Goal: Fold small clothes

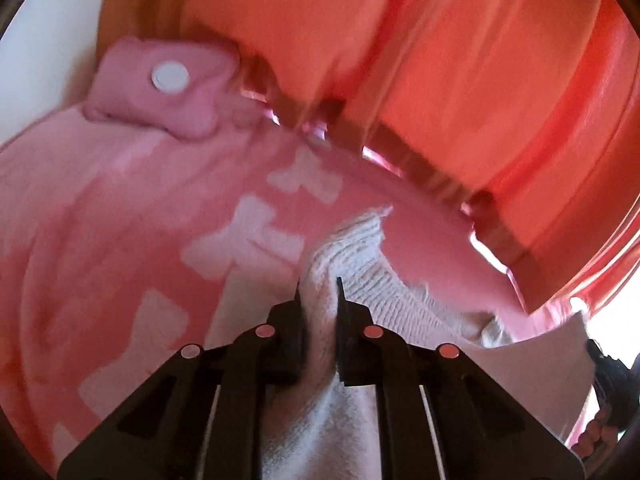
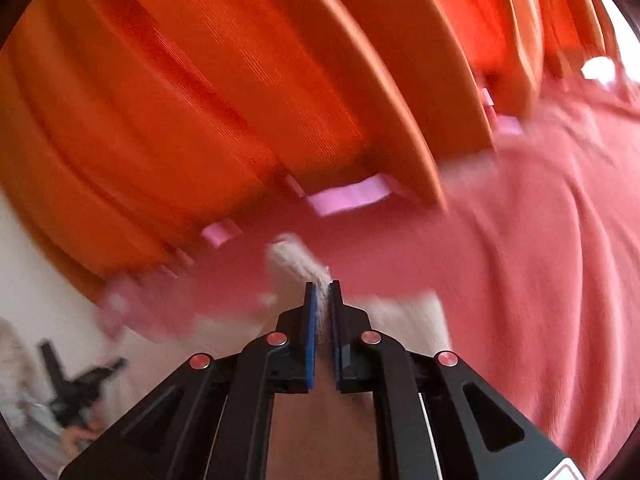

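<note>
A small white ribbed garment (image 1: 360,252) is held up over a pink bedspread. My left gripper (image 1: 318,284) is shut on one edge of the garment, with white cloth bunched between its fingers. My right gripper (image 2: 323,285) is shut on another edge of the same white garment (image 2: 294,258), whose ribbed hem sticks out past the fingertips. The left gripper also shows blurred at the lower left of the right wrist view (image 2: 80,392). Both views are motion-blurred.
The pink bedspread (image 1: 120,220) has white letter-like patches and lies below. A pink pillow with a round white button (image 1: 170,76) lies at the back left. Orange curtains (image 2: 200,100) hang along the far side. A white wall shows at the left.
</note>
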Motion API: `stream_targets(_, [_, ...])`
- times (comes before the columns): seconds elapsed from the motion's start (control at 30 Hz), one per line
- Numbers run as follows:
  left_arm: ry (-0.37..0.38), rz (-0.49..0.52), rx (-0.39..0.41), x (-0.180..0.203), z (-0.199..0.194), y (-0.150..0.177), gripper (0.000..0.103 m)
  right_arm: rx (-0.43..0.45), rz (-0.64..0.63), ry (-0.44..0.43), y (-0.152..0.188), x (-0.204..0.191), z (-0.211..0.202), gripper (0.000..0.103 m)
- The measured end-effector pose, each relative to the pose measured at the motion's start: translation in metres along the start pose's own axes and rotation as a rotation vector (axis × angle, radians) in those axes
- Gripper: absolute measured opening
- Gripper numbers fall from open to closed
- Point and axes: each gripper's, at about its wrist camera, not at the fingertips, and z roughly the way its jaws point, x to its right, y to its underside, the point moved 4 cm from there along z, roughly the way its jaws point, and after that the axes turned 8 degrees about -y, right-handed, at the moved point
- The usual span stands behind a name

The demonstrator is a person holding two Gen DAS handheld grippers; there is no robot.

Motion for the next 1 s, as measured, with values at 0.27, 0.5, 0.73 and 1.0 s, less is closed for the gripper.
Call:
stream_targets(0.27, [-0.106, -0.007, -0.160, -0.019, 0.047, 0.023, 0.014, -0.191, 0.121, 0.235, 0.023, 0.058, 0.040, 0.007])
stream_targets(0.5, [-0.088, 0.096, 0.016, 0.017, -0.014, 0.016, 0.048, -0.056, -0.045, 0.233, 0.018, -0.001, 0.009, 0.016])
stream_targets(0.73, [0.081, 0.263, -0.113, 0.093, -0.018, 0.068, 0.058, -0.513, -0.348, -0.152, 0.136, -0.133, 0.073, 0.016])
stream_targets(1.0, [-0.158, 0.313, -0.151, 0.038, -0.005, 0.087, 0.057, -0.448, -0.052, 0.126, 0.080, 0.008, 0.046, 0.000])
